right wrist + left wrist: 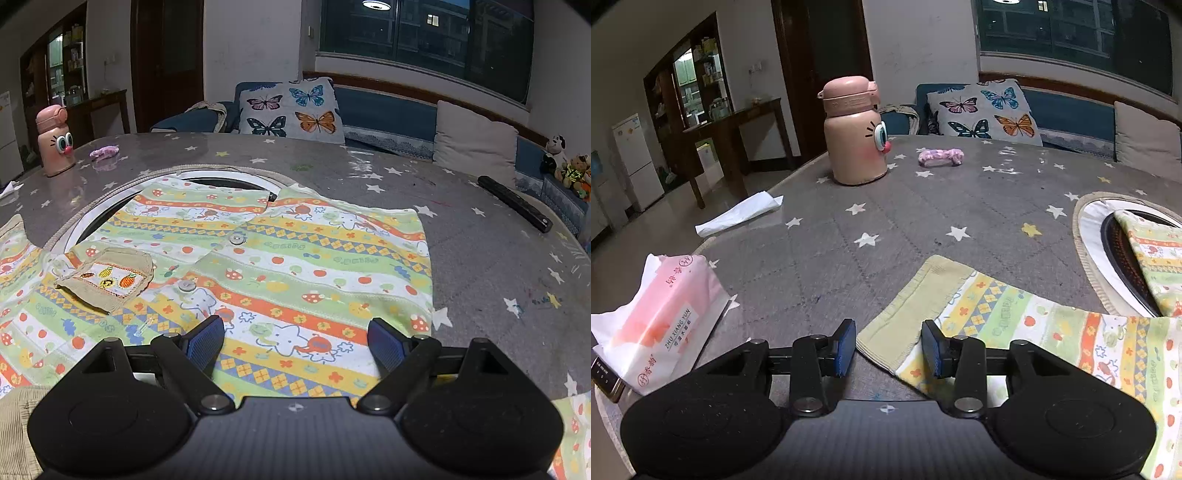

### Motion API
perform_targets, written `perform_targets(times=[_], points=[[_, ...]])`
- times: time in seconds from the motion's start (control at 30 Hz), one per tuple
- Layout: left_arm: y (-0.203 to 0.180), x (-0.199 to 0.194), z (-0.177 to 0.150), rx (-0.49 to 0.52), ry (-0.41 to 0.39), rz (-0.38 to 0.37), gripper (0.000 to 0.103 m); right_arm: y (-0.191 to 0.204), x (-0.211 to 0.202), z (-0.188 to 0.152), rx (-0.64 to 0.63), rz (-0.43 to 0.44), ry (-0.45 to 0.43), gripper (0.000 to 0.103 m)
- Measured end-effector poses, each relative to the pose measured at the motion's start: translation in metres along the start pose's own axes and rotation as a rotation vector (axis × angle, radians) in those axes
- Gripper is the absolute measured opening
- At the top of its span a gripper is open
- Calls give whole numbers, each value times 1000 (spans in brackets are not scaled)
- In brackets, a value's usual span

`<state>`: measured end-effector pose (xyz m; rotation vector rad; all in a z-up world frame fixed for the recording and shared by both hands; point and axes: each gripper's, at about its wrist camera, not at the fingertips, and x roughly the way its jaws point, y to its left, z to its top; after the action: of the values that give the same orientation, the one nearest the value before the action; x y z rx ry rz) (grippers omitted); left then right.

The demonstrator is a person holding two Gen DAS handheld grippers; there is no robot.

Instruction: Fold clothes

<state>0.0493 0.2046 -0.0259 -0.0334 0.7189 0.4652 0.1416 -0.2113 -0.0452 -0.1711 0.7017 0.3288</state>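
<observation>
The little striped shirt (280, 258) lies flat on the starry counter (812, 258), partly over a round hole. Its left sleeve (912, 306) sticks out near the tissue pack (661, 325). The left claw (888, 349) is half open, the cuff edge between its pads, not pinched. I think it should bite the cuff snugly, then carry it across. The right claw (295, 343) hangs wide open over the hem, holding nothing.
</observation>
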Motion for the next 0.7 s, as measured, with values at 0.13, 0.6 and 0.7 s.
perform_targets(times=[0.13, 0.6, 0.7], points=[[-4, -6, 2, 6, -11, -9, 43, 4, -8, 0, -15, -4, -7, 87], [-9, -25, 4, 11, -49, -17, 53, 17, -35, -18, -39, 24, -5, 87], [-11, -27, 3, 12, -47, -21, 55, 16, -39, -23, -28, 22, -2, 87]])
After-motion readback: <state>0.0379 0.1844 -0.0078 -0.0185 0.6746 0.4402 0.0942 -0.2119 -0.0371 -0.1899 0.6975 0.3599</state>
